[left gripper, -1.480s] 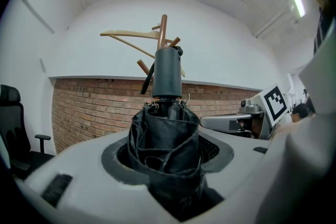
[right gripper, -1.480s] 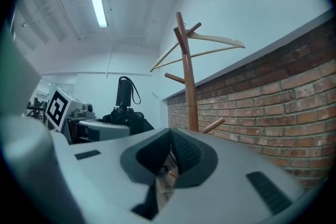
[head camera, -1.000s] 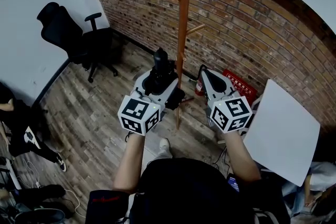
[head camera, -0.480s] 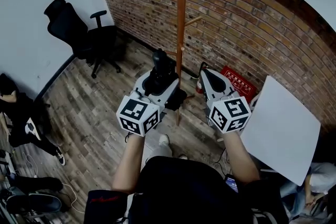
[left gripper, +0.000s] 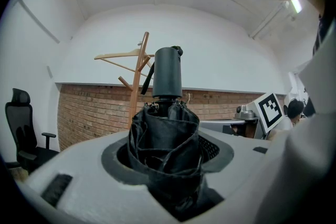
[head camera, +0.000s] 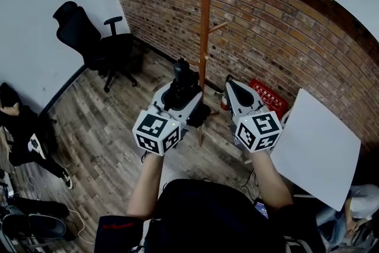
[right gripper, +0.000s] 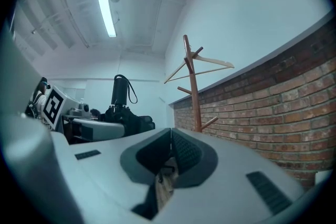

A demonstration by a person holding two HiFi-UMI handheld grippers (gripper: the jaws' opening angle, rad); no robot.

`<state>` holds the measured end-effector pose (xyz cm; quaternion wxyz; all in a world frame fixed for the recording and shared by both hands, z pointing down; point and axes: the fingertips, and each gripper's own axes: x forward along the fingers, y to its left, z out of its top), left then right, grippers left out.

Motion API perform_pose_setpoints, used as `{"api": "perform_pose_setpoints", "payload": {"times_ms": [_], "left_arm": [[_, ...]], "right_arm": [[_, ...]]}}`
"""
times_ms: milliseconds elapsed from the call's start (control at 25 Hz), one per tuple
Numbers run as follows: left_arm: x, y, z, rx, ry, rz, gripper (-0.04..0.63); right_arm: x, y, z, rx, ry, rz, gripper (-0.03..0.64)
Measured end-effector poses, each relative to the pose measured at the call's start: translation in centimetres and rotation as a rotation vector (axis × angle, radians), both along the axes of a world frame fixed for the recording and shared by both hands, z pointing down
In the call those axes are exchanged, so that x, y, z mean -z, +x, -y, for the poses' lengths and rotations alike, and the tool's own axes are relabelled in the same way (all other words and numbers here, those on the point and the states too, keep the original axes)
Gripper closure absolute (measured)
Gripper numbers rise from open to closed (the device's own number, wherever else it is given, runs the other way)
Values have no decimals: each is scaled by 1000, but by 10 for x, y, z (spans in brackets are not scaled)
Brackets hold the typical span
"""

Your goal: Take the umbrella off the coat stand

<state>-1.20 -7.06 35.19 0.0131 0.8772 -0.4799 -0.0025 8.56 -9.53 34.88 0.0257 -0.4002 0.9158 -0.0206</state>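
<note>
Brick wall point(head camera: 284, 26) ahead, with the coat stand point(head camera: 205, 21) in front of it. Both my forearms reach forward, claws level. My left claw point(head camera: 179, 92) is clamped on the folded black umbrella point(left gripper: 166, 134), which stands upright, off the stand. My right claw point(right gripper: 169, 152) is closed and empty. Only the head view shows the office chair point(head camera: 89, 44). The print on the red box point(head camera: 267, 96) is unreadable.

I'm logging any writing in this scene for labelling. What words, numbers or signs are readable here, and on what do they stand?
Red box: white print, too small to read.
Marker cubes: black-and-white square patterns only, no letters or digits.
White board: blank on the side shown.
Nothing else in any view carries legible text.
</note>
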Motion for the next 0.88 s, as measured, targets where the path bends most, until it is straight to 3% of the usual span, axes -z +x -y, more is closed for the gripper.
{"api": "perform_pose_setpoints", "payload": {"times_ms": [880], "left_arm": [[0, -49, 15, -51, -22, 10, 345]], "right_arm": [[16, -50, 18, -49, 12, -4, 589]]}}
